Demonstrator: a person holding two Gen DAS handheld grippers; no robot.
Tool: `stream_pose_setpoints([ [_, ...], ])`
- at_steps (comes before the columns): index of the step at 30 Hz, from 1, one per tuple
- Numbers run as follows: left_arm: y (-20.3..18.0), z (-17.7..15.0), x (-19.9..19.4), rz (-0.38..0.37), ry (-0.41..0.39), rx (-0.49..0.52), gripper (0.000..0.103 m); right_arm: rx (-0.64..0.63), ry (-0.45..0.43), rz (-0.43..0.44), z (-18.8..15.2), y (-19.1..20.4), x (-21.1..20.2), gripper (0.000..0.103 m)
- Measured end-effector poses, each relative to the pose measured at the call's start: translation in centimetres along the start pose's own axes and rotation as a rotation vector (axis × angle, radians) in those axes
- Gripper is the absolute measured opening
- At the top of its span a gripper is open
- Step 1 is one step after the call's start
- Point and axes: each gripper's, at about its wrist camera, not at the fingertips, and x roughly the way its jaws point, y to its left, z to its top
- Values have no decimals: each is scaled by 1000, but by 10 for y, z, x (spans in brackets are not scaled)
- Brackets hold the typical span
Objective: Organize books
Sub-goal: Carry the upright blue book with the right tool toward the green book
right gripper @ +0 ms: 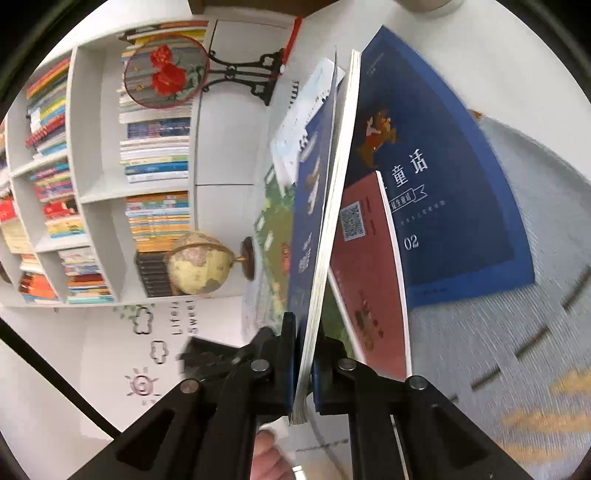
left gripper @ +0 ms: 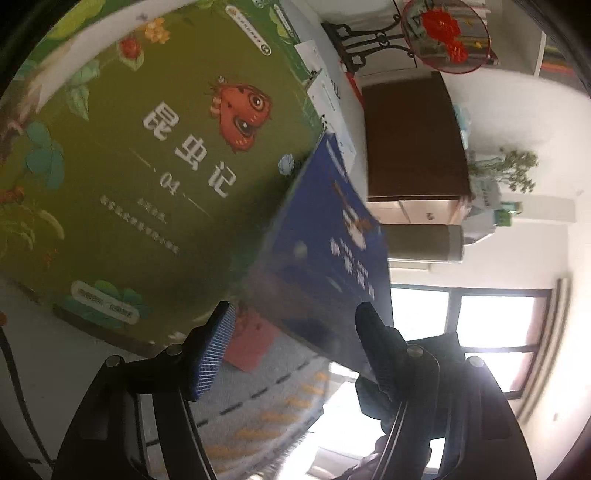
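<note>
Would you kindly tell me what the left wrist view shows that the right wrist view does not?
Only the left wrist view shows the window, the potted plant and the green book's full cover. Only the right wrist view shows the bookshelf, the globe and the right tongs shut on the blue book. Both show that blue book and the round fan.

White bookcase (right gripper: 92, 177), compartments packed with stacked volumes. Round fan with red flowers (right gripper: 166, 74) on a black ornate stand. Globe (right gripper: 199, 262) on a wooden base. White wall (right gripper: 92, 354) bore outline decals and lettering. Dark brown cabinet (left gripper: 413, 136); potted greenery (left gripper: 513, 170) near it. Window (left gripper: 480, 317) glared bright. Grey woven cloth (right gripper: 498, 350) with dashed lines.
</note>
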Motion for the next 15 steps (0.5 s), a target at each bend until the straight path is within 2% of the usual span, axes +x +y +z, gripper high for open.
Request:
stream_pose_setpoints([
  [2,0,-1,5,-50,23,-11,66,-6,28,-18,-2,1,-10,7],
  [4,-5,-2,13,-90,56,-7,66,-41,68,-73,-6,3,-14,7],
  [6,-11,-4,21,-79,77,7,66,-123,92,-157,-9,9,-17,8],
  [8,-21,-9,26,-22,69,80,66,-208,117,-238,-10,18,-16,9],
  [10,-34,-19,27,70,38,191,66,-311,134,-312,-14,30,-10,10],
  [13,-54,-33,26,205,-17,381,63,-560,151,-457,-28,61,7,12],
  [15,-63,-39,22,259,-47,466,62,-700,165,-532,-40,72,18,13],
])
